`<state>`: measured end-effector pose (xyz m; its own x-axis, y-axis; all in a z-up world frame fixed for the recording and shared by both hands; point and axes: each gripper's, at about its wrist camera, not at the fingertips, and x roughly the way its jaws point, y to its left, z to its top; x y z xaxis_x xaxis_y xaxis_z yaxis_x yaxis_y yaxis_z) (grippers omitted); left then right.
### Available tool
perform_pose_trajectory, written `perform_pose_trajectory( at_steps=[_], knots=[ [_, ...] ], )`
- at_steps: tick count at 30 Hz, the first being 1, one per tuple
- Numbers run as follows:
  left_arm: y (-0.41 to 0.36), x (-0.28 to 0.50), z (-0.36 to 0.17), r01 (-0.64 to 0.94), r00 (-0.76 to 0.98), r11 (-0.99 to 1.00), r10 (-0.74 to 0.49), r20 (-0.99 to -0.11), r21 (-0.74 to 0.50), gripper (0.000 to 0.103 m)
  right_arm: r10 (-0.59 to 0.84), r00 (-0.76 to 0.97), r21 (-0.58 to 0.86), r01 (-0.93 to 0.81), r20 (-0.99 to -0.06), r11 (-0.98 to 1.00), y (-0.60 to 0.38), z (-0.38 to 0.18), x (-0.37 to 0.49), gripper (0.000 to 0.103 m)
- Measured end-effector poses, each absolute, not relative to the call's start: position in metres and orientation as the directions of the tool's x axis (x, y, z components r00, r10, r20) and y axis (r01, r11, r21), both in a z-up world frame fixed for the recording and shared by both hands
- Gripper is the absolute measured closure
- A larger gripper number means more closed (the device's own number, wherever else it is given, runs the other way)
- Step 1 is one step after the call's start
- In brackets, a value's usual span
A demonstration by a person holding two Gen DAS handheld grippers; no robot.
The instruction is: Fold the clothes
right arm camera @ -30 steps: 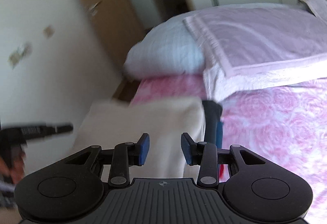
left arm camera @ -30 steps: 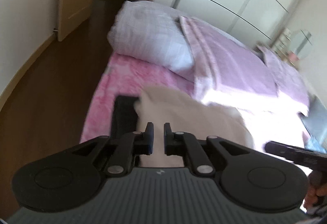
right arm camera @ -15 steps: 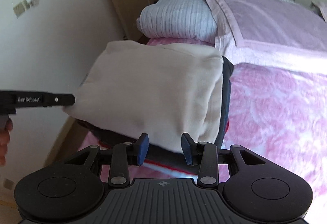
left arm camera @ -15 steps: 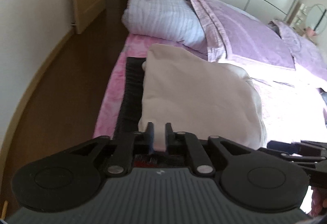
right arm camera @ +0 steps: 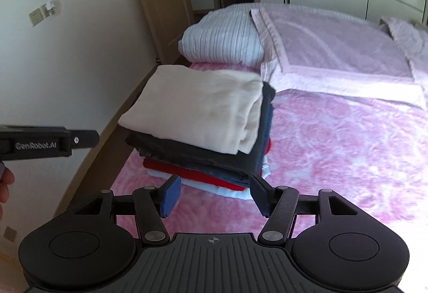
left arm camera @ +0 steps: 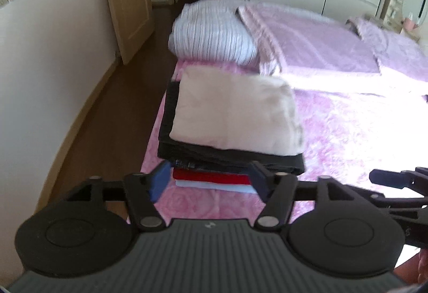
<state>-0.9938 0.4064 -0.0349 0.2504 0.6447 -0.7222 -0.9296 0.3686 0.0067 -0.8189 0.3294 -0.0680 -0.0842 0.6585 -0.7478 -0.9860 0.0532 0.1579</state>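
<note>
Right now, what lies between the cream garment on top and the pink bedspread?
Under the cream garment sit a black piece, a red one and a pale blue one, down to the bedspread; right wrist view.

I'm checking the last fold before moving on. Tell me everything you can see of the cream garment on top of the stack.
The cream garment is folded into a thick soft rectangle, looks knitted or fleecy, with its rounded fold toward the bed's middle. It lies flat atop the dark garment, covering most of it. Nothing else touches it; neither hand-held gripper is on it.
</note>
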Motion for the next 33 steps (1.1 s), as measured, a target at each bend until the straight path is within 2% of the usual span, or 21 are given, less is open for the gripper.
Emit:
perform_pose_trajectory(
  at_steps=[1,3,7,10,14,21,27,33],
  knots=[
    [0.395,-0.994,-0.029,-0.935,0.243,0.355,0.668,-0.703,0.015,0.020,0.660,-0.078,0.147,-0.988,-0.747,0.049,0.320,-0.063,-0.819,0.042],
    [0.372,-0.995,-0.021,-0.944,0.223,0.328,0.698,-0.681,0.027,0.017,0.659,-0.068,0.139,-0.989,-0.749,0.055,0.301,-0.056,-0.817,0.042],
    [0.331,-0.996,-0.013,-0.958,0.197,0.284,0.726,-0.659,0.027,0.016,0.672,-0.043,0.128,-0.989,-0.739,0.077,0.260,-0.046,-0.810,0.041],
    [0.298,-0.998,-0.014,-0.964,0.188,0.265,0.725,-0.663,0.016,0.016,0.708,0.012,0.090,-0.990,-0.706,0.107,0.225,-0.046,-0.808,0.031],
    [0.258,-0.999,-0.017,-0.961,0.186,0.276,0.709,-0.680,0.025,0.016,0.740,-0.008,0.090,-0.993,-0.673,0.072,0.180,-0.049,-0.808,0.030],
    [0.203,-1.010,-0.014,-0.959,0.185,0.283,0.691,-0.699,0.026,0.016,0.707,-0.022,0.092,-0.994,-0.707,0.061,0.133,-0.047,-0.817,0.030],
    [0.179,-1.017,-0.016,-0.962,0.155,0.271,0.669,-0.727,0.045,0.016,0.683,-0.073,0.191,-0.977,-0.727,0.099,0.116,-0.045,-0.820,0.030],
    [0.170,-1.022,-0.022,-0.957,0.157,0.285,0.647,-0.747,0.046,0.016,0.645,-0.067,0.214,-0.965,-0.761,0.152,0.113,-0.050,-0.829,0.030]
  ],
)
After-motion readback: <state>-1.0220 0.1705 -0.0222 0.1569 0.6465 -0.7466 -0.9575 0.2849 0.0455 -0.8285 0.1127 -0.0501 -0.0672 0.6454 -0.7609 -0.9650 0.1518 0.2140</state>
